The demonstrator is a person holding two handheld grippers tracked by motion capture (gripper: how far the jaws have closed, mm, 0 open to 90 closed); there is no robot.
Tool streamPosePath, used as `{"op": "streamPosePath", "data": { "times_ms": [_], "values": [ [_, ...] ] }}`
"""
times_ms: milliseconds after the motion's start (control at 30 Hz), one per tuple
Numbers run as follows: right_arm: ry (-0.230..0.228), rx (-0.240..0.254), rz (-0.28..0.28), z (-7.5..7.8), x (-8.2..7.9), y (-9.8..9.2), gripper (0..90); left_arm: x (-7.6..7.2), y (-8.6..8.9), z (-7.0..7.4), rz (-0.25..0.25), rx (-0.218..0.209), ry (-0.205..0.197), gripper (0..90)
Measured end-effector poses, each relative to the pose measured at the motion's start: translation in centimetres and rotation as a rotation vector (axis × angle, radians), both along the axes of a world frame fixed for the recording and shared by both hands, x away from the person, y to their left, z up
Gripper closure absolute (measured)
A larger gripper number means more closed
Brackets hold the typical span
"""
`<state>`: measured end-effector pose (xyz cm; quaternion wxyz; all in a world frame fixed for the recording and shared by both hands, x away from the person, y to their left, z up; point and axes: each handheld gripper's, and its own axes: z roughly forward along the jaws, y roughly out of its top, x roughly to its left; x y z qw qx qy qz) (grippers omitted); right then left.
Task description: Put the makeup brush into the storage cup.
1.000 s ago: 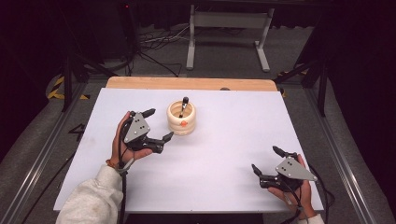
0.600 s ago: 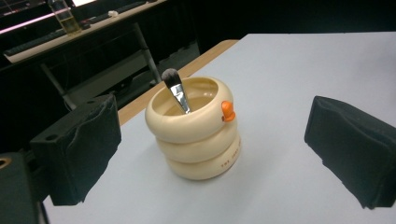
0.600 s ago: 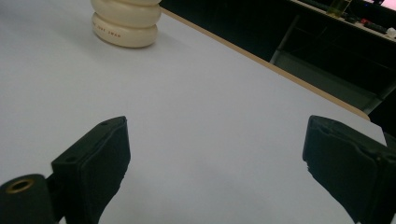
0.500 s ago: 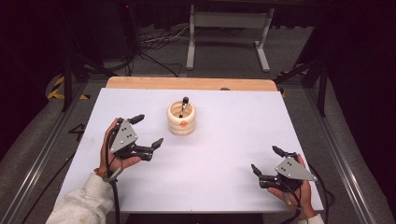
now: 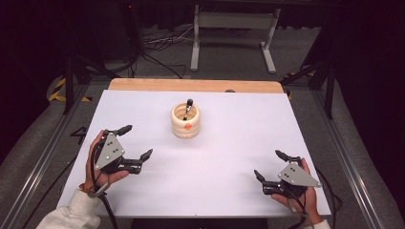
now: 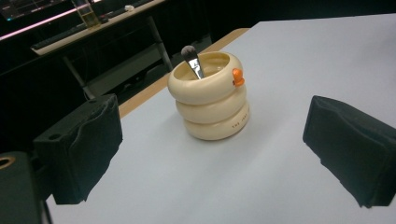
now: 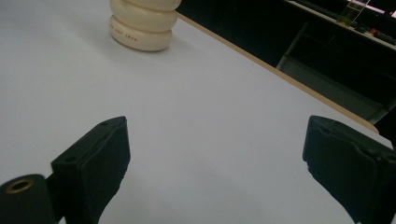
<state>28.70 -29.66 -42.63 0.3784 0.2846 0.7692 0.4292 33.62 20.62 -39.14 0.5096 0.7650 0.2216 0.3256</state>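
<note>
left gripper (image 5: pixel 136 142) hanging released near cup (image 5: pixel 186 120) | right gripper (image 5: pixel 268 165) resting released, well apart | brush (image 5: pixel 188 108) lower end hiding inside cup | cup top cut off in right gripper view

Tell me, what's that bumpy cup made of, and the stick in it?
The cup looks like smooth cream plastic or glazed ceramic; its stacked rings have a soft, even sheen, and I can't tell which it is. An orange knob sticks out near its rim. The stick is a brush: its shiny silver collar looks like metal, with a dark fuzzy tuft of bristles on top.
</note>
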Motion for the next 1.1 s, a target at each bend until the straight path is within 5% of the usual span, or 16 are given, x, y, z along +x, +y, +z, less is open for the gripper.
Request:
{"op": "streamPosePath", "data": {
  "times_ms": [567, 1100],
  "values": [
    [0.000, 0.000, 0.002, 0.0, -0.1, 0.0, 8.0, -1.8, 2.3, -1.2, 0.014, 0.023, 0.016, 5.9],
    [0.004, 0.016, -0.020, -0.3, 0.2, -0.8, 7.7, -2.8, 4.3, -3.8, 0.037, 0.034, 0.074, 6.5]
  ]
}}
